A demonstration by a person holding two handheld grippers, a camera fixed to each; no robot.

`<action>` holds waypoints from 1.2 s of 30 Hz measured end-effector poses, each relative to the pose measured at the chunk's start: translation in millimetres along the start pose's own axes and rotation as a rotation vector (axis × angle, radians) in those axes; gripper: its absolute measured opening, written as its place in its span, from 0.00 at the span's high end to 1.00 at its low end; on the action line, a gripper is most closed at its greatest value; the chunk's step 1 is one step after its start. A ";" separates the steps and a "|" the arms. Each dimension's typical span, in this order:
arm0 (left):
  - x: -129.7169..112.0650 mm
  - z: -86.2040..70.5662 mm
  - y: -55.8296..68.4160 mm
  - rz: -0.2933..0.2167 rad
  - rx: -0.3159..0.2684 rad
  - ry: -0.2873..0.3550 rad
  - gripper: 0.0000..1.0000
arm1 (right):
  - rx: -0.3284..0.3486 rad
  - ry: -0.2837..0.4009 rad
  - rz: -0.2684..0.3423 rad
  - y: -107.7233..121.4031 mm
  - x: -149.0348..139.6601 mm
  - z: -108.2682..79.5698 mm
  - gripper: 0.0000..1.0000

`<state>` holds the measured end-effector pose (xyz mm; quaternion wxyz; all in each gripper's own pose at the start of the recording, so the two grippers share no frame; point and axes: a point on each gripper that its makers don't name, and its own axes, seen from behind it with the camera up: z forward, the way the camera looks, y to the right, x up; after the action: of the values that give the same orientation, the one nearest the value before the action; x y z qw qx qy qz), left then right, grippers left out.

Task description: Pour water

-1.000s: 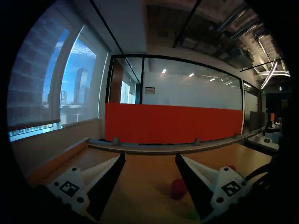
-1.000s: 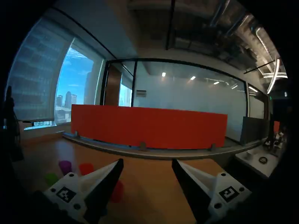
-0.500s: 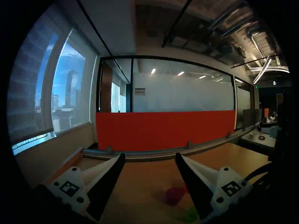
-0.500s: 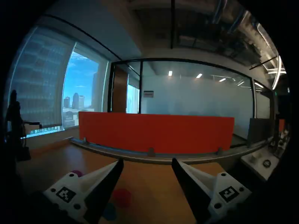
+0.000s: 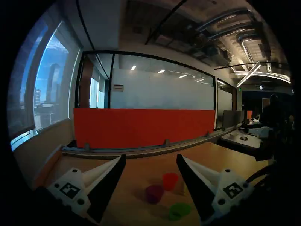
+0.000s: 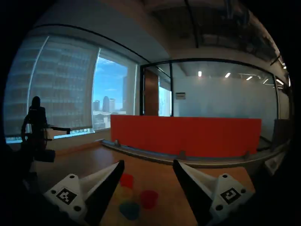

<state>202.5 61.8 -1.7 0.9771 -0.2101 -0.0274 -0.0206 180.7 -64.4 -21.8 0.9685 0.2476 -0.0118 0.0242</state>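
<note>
The left gripper [image 5: 150, 156] has its two fingers spread wide with nothing between them. Their lower ends and the body behind them are cut off at the bottom of the left gripper view. Below the gap, on the wooden table [image 5: 140, 174], stand an orange cup [image 5: 170, 180], a purple cup [image 5: 154, 193] just beside it and nearer the camera, and a green cup [image 5: 179, 210] whose right side is hidden behind the right finger. A pale brownish shape next to the orange cup is too dim to make out. None of the cups touches the fingers, and it cannot be told whether any of them holds water. The right gripper [image 6: 148, 162] is likewise wide open and holds nothing. In the right gripper view a red cup [image 6: 127, 180], a pinkish-red cup [image 6: 149, 198] and a blue cup [image 6: 129, 210] sit close together on the table between its fingers, with a blurred yellowish patch among them. Behind the table runs an orange partition [image 5: 143, 127] with a glass wall above it. The right gripper view takes in a dark stand [image 6: 35, 128] at the left, in silhouette against the window [image 6: 109, 94].
</note>
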 end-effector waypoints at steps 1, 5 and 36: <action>0.4 -0.1 2.4 -0.004 -0.012 0.001 0.00 | 0.017 0.000 0.002 -3.3 0.3 -0.2 0.00; 1.7 -0.8 12.3 -0.024 -0.061 0.003 0.00 | 0.060 -0.007 0.007 -11.5 -0.4 0.1 0.00; -126.2 -6.3 35.4 0.081 -0.253 -0.287 0.01 | 0.227 -0.369 -0.104 -33.0 -130.3 1.1 0.00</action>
<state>78.7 95.2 -29.8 0.9289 -0.3331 -0.1551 0.0455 52.3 -99.1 -41.2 0.9158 0.3556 -0.1733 -0.0702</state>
